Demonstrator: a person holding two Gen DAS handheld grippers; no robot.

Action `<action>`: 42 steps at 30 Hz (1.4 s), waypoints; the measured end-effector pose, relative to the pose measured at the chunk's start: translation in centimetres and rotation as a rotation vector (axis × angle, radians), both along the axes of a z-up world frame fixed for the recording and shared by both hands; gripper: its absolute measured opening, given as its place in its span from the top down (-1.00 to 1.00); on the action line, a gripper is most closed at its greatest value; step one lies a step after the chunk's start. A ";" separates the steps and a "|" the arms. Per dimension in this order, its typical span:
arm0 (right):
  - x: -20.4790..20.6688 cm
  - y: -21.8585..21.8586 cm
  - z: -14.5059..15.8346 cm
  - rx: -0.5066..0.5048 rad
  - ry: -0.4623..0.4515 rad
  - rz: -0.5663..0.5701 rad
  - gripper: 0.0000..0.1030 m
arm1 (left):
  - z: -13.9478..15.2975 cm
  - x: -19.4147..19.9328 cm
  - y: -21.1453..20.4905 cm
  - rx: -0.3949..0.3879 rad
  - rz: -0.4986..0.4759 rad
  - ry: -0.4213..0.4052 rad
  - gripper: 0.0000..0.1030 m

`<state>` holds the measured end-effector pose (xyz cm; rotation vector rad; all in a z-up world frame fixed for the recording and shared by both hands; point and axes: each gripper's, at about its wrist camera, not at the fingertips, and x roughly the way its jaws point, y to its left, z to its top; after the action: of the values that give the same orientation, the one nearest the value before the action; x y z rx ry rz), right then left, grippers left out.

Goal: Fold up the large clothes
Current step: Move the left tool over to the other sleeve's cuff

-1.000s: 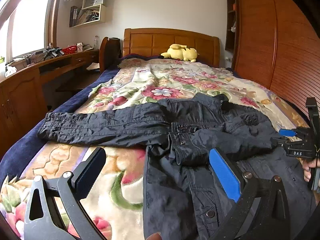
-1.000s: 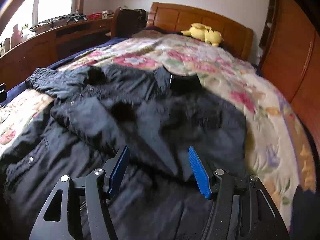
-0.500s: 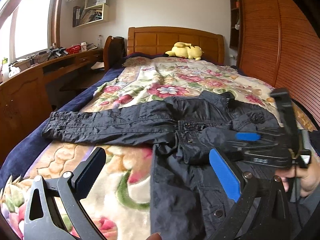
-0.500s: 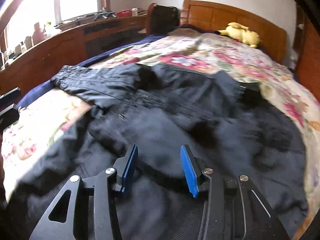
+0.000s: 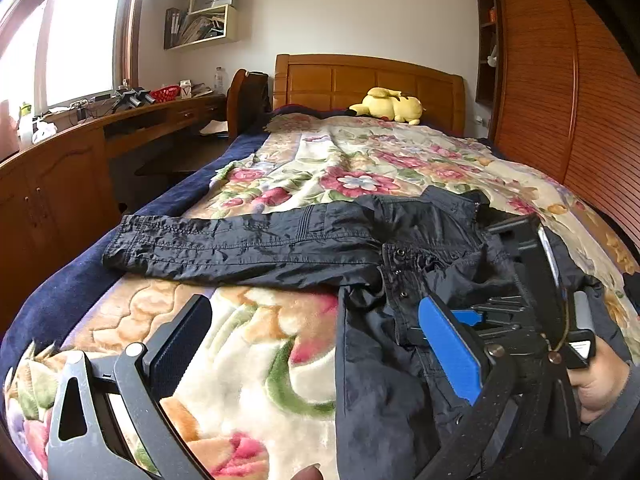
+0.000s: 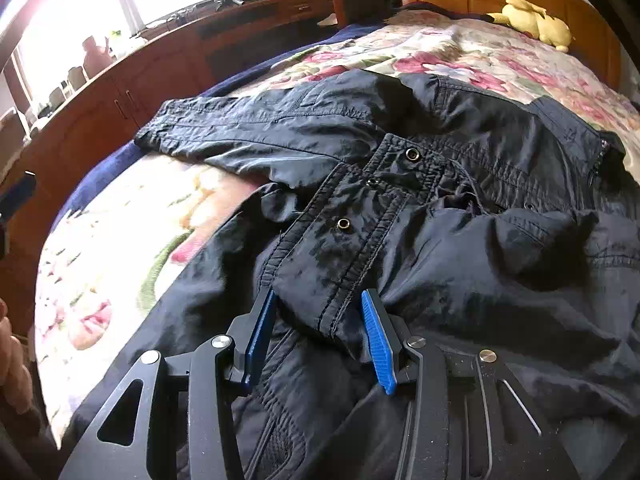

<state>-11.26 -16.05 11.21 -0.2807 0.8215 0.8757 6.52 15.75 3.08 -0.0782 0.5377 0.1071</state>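
Lying crumpled on the bed (image 5: 120, 272), my black jacket (image 6: 460, 208) has one sleeve (image 5: 240, 240) stretched toward the counter (image 5: 80, 152). My right tool (image 6: 316, 332) sits with its jaws apart around the snap-buttoned front flap (image 6: 344, 240), not pinching it. My left tool (image 5: 316, 344) hangs wide apart above the floral blanket (image 5: 360, 176), gripping nothing.

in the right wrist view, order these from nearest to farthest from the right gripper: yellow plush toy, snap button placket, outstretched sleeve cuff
From the right gripper:
1. snap button placket, its lower end between the fingers, just ahead.
2. outstretched sleeve cuff, farther out to the left, by the bed edge.
3. yellow plush toy, far right by the headboard.
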 end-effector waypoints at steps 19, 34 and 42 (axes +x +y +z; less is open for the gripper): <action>0.0 -7.6 -0.6 -0.055 -0.323 -0.156 -0.02 | -1.9 0.9 1.6 0.102 0.074 0.019 -1.00; -0.2 -8.5 -1.1 -0.006 -0.285 -0.133 -0.27 | -3.1 7.2 10.6 0.182 0.150 0.169 -1.00; 0.1 -8.1 -1.3 -0.020 -0.264 -0.139 -0.44 | -4.7 10.1 17.4 0.080 0.206 0.231 -1.00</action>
<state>-11.18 -24.14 9.87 -0.3448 0.5966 0.6827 16.65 33.16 -1.57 -0.0427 0.7551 0.3412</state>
